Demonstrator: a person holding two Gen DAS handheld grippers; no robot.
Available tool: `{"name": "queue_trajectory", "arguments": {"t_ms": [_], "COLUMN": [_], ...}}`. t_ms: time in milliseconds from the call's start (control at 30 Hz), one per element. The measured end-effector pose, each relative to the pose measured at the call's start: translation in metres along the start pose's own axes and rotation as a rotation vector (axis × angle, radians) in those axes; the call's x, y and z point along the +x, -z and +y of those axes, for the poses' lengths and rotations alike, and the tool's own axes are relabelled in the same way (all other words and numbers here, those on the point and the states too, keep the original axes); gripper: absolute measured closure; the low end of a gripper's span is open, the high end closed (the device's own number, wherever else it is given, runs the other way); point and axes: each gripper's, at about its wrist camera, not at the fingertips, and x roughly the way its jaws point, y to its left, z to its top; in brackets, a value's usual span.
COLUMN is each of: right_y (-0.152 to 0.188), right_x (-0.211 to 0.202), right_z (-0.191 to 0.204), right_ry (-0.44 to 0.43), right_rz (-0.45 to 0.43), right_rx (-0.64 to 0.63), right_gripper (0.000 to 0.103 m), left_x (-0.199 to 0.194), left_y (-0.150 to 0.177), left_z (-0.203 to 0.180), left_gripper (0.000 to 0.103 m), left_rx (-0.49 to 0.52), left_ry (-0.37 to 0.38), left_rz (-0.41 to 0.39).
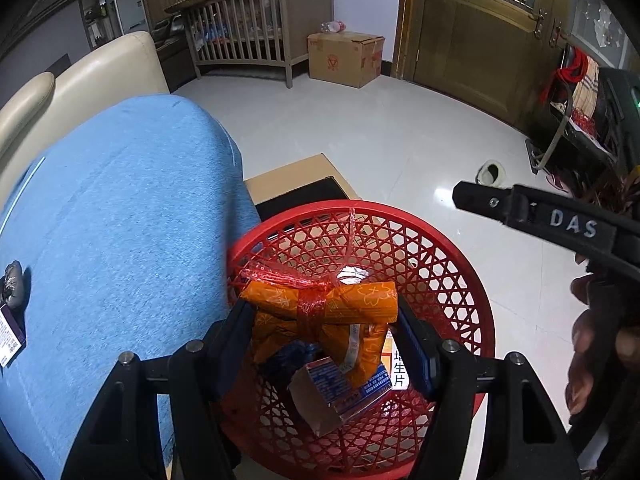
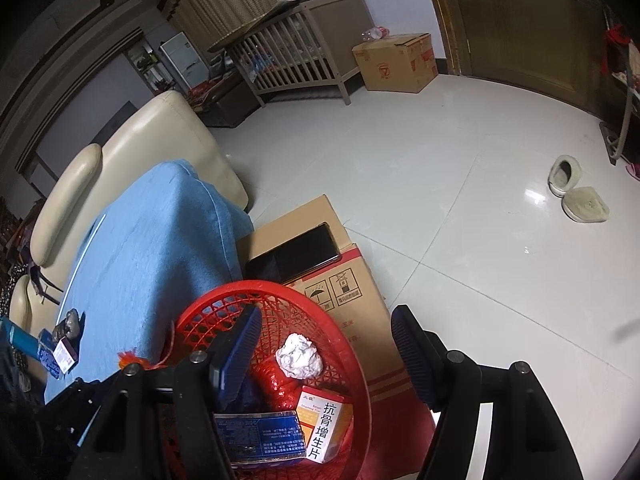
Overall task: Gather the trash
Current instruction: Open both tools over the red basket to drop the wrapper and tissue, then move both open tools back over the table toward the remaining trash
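Observation:
My left gripper (image 1: 326, 332) is shut on an orange packet (image 1: 320, 304) tied with red plastic ribbon, hanging over a red mesh basket (image 1: 400, 218). In the basket lie a blue carton (image 1: 336, 392), a white medicine box (image 1: 398, 364) and a crumpled white paper ball (image 1: 352, 274). My right gripper (image 2: 324, 356) stands open above the same basket (image 2: 256, 285) with nothing between its pads. Below it are the paper ball (image 2: 299, 356), the medicine box (image 2: 324, 428) and the blue carton (image 2: 260, 436). One finger of the right gripper (image 1: 520, 208) and a hand (image 1: 592, 340) show at the right.
Left of the basket is a blue cloth-covered surface (image 2: 140, 260) with a grey crumpled lump (image 2: 70, 322) and a small box (image 2: 64, 354) on it. Behind the basket a cardboard box (image 2: 360, 300) carries a dark phone (image 2: 296, 256). Slippers (image 2: 576, 188) lie on the tiled floor.

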Motion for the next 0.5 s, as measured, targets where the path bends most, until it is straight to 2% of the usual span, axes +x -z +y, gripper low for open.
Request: {"name": "queue_trajectory", "arguments": {"t_ms": [267,367,500], "right_y": [-0.004,-0.005,-0.006], "right_x": [-0.013,-0.018,-0.026], "right_z": [0.001,0.005,0.012], "right_ry": [-0.008,-0.013,-0.022], "right_rz": [-0.03,-0.039,-0.053], "right_rx": [0.013,0.005,-0.008], "right_gripper": [0.032,0.032,0.032], "left_x": [0.004,0.008,0.009], "left_y": [-0.001,-0.003,-0.002], "left_z": [0.001,0.005,0.005], "left_gripper": [0.033,0.033,0.027], "left_rx": [-0.009,-0.027,-0.03], "left_ry": [-0.043,-0.047,-0.026], "left_rz": [0.004,0.029,0.053]}}
